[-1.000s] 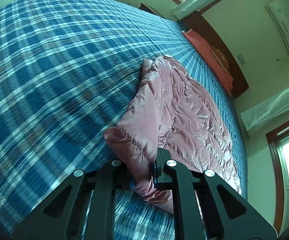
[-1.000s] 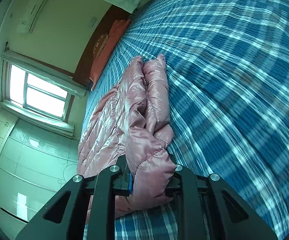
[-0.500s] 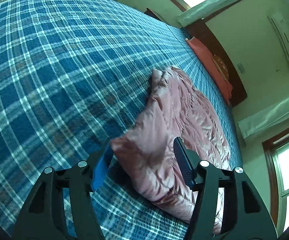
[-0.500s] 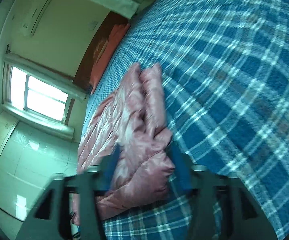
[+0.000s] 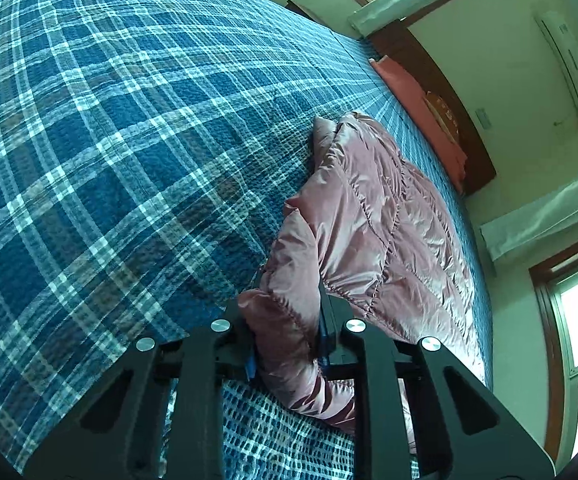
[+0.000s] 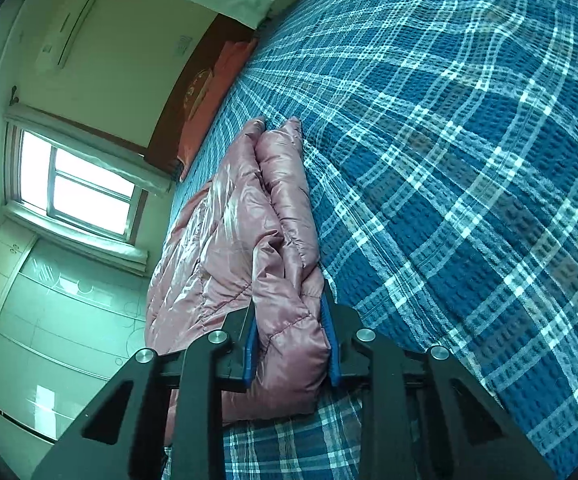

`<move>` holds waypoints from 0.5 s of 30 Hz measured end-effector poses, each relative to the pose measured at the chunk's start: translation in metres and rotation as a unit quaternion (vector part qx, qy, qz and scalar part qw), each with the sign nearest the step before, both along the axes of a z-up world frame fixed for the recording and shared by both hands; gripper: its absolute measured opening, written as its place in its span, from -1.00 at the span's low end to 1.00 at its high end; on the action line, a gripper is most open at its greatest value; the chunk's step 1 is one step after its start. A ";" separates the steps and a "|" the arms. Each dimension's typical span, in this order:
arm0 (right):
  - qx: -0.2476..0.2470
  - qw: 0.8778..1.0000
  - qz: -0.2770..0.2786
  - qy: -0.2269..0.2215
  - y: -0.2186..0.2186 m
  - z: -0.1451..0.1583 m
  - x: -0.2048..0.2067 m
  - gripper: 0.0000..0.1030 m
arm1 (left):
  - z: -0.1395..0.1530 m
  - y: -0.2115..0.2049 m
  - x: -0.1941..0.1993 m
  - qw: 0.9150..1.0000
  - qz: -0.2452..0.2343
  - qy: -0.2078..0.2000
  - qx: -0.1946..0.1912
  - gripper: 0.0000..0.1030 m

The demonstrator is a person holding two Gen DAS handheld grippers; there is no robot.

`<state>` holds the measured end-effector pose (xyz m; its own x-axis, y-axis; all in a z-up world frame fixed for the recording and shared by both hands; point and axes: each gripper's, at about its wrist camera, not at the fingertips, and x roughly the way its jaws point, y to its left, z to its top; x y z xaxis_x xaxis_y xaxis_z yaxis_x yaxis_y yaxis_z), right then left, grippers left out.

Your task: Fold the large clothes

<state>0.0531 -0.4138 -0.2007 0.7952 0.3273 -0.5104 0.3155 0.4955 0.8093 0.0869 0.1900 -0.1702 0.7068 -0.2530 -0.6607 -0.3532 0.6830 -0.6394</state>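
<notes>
Fingers (image 5: 249, 344) of the left gripper (image 5: 287, 320) and right gripper (image 6: 289, 332) are closing on padded jacket (image 5: 369, 216) edges; jacket lies on the bed (image 5: 109, 140), soft, slippery, bulky.

Both wrist cameras sit low and close over the plaid bedspread (image 5: 129, 160), looking forward and downward along their fingers; both share the pink padded jacket (image 6: 249, 240) and headboard (image 5: 449, 112).

Quilted jacket (image 5: 373, 216) lying on bed (image 5: 129, 140), pillow (image 5: 421, 120) beyond it against headboard (image 5: 441, 92), jacket's near end between left gripper (image 5: 287, 328) fingers, other near end between right gripper (image 6: 289, 336) fingers
</notes>
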 end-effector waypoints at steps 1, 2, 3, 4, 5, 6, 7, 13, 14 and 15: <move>0.002 1.000 0.001 -0.001 0.000 -0.001 -0.002 -0.49 | 0.000 0.000 0.000 1.000 -0.001 0.000 0.000 -0.60; 0.006 1.000 0.001 -0.002 -0.001 -0.002 -0.003 -0.49 | 0.001 0.000 0.000 1.000 -0.002 0.000 0.003 -0.60; 0.011 1.000 0.001 -0.003 -0.002 -0.003 -0.004 -0.49 | 0.001 0.000 -0.001 1.000 -0.005 0.000 0.009 -0.59; 0.015 1.000 0.001 -0.004 -0.004 -0.004 -0.005 -0.49 | 0.002 -0.001 -0.001 1.000 -0.007 0.000 0.013 -0.56; 0.019 1.000 0.001 -0.005 -0.006 -0.005 -0.005 -0.49 | 0.004 -0.002 0.000 1.000 -0.008 0.001 0.016 -0.48; 0.023 1.000 0.001 -0.008 -0.007 -0.005 -0.007 -0.48 | 0.006 -0.002 0.000 1.000 -0.008 0.002 0.020 -0.45; 0.026 1.000 0.001 -0.010 -0.008 -0.005 -0.007 -0.46 | 0.008 -0.002 0.000 1.000 -0.007 0.001 0.022 -0.41; 0.025 1.000 -0.008 -0.011 -0.016 -0.003 -0.016 -0.39 | 0.019 0.003 -0.006 0.998 -0.006 -0.004 0.058 -0.11; 0.022 1.000 -0.008 -0.010 -0.017 -0.002 -0.017 -0.37 | 0.020 0.003 -0.007 0.998 -0.006 -0.005 0.064 -0.11; 0.018 1.000 -0.008 -0.008 -0.018 -0.003 -0.018 -0.37 | 0.021 0.004 -0.005 0.998 -0.009 -0.004 0.069 -0.11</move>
